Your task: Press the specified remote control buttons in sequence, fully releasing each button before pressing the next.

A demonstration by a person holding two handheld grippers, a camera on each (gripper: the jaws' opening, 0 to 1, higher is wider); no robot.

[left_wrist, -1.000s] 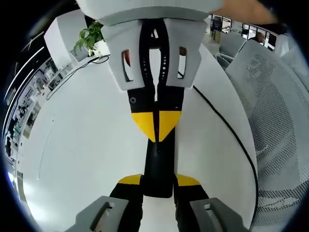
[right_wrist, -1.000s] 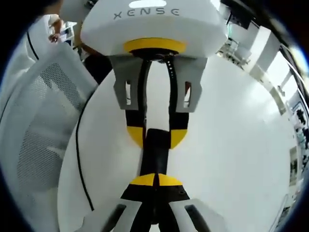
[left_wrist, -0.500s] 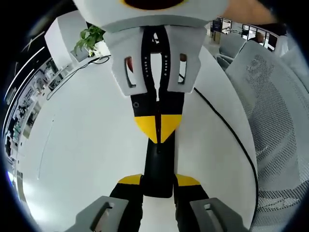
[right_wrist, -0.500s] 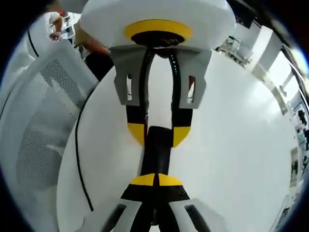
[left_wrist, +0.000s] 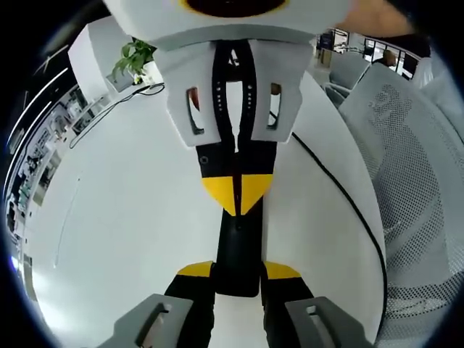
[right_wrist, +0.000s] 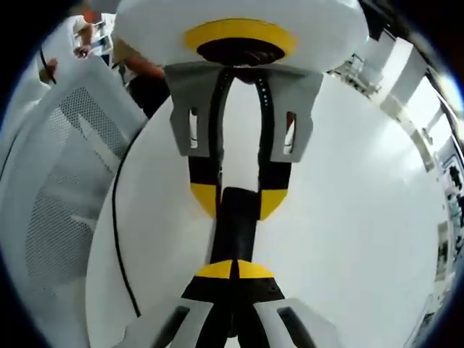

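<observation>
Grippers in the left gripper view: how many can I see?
2. The left gripper rises from the bottom, clamping the black remote; the right gripper reaches down from the top, fingers shut.

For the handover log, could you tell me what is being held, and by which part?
The left gripper holds the black remote by its near end, a jaw on each long side.

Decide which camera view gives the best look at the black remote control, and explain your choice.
The left gripper view: the remote control shows as a long black bar between the left tool gripping its near end and the right tool. In the right gripper view, the remote control shows as a shorter stretch between the two tools.
</observation>
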